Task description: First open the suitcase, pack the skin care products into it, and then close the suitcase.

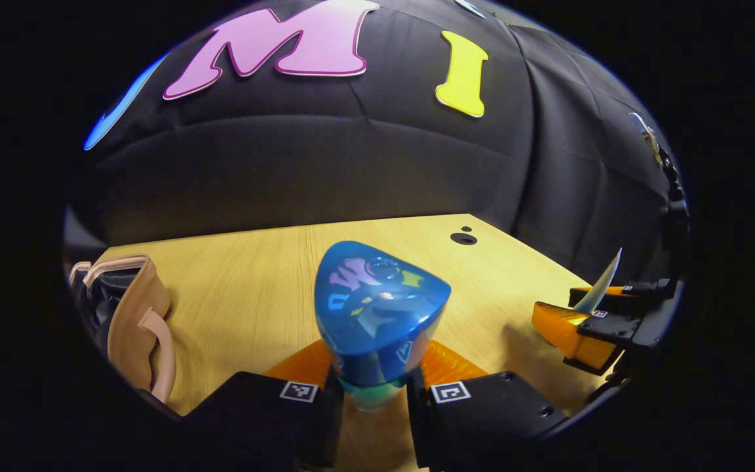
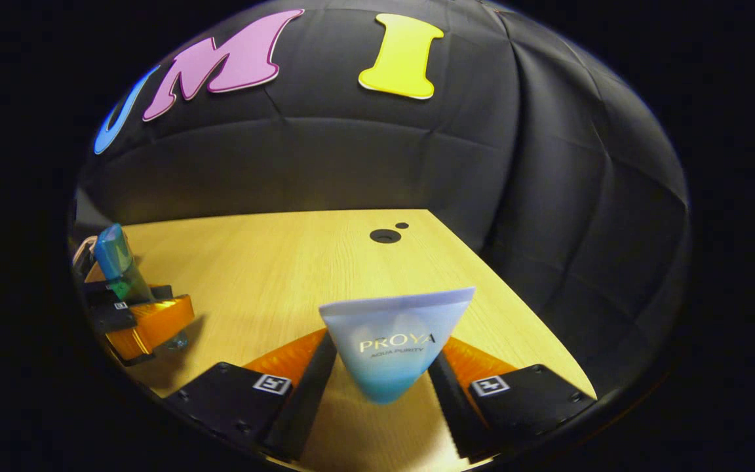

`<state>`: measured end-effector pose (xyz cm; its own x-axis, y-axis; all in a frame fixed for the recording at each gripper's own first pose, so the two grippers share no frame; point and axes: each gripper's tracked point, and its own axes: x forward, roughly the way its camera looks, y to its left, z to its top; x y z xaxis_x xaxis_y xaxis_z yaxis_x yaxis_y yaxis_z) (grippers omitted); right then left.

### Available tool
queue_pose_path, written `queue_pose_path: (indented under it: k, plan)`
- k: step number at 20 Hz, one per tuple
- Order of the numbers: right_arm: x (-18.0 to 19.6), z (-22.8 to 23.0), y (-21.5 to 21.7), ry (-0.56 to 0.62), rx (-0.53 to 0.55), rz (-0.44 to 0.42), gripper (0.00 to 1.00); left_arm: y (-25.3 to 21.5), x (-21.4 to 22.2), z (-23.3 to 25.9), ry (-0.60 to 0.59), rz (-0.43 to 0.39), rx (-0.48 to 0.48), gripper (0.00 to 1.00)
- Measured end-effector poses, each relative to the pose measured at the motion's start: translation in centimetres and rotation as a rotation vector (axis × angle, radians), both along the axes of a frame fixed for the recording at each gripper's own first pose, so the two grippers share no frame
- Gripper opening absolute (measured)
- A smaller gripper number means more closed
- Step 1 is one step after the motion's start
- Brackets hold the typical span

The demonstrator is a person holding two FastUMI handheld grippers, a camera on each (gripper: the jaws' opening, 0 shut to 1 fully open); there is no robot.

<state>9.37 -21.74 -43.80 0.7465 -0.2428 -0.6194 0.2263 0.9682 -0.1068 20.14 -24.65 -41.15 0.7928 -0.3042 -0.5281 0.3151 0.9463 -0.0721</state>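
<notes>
In the left gripper view, the left gripper [image 1: 373, 393] is holding a blue bottle [image 1: 377, 311]. Both fingers squeeze the bottle near its bottom, one on each side. The bottle stands up tall, and its shiny blue cap is right in front of the camera. Under it is a wooden table [image 1: 253, 288]. Two small dark holes [image 1: 463, 237] are in the table near the far edge. On the left side lies the suitcase [image 1: 132, 321]. It is tan with a handle, and some dark cloth shows at its edge. I cannot tell if it is open or closed. Far to the right is the right gripper [image 1: 597, 318], and it holds a thin pale tube [image 1: 603, 285] that sticks up.

In the right gripper view, the right gripper [image 2: 384, 377] pinches the pale tube [image 2: 394, 344] with both fingers. The tube is white at the wide flat top and blue lower down. It is held up above the table [image 2: 299, 262]. The two dark holes [image 2: 385, 235] are farther back. On the left is the left gripper [image 2: 145, 321], gripping the blue bottle [image 2: 115, 259], which stands upright.
</notes>
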Motion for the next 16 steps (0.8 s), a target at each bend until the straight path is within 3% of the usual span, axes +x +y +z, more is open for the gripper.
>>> queue_pose_path:
  k: [1, 8, 12, 16]
  plan:
    - [0.4, -0.2, 0.0, -0.01, 0.014, -0.001, 0.54, 0.0, 0.0, 0.0, -0.007, -0.003, 0.001, 0.48]
    - [0.0, 0.6, 1.5, -0.01, 0.017, 0.064, 0.49, -0.1, 0.4, 0.5, -0.042, -0.027, -0.007, 0.46]
    - [0.6, 4.3, 3.7, -0.07, 0.011, 0.115, 0.48, 0.7, 0.0, 2.0, -0.082, -0.014, -0.045, 0.46]
    - [1.3, 9.2, 8.4, -0.122, 0.042, 0.196, 0.48, 3.4, -1.1, 6.9, -0.137, 0.001, -0.076, 0.45]
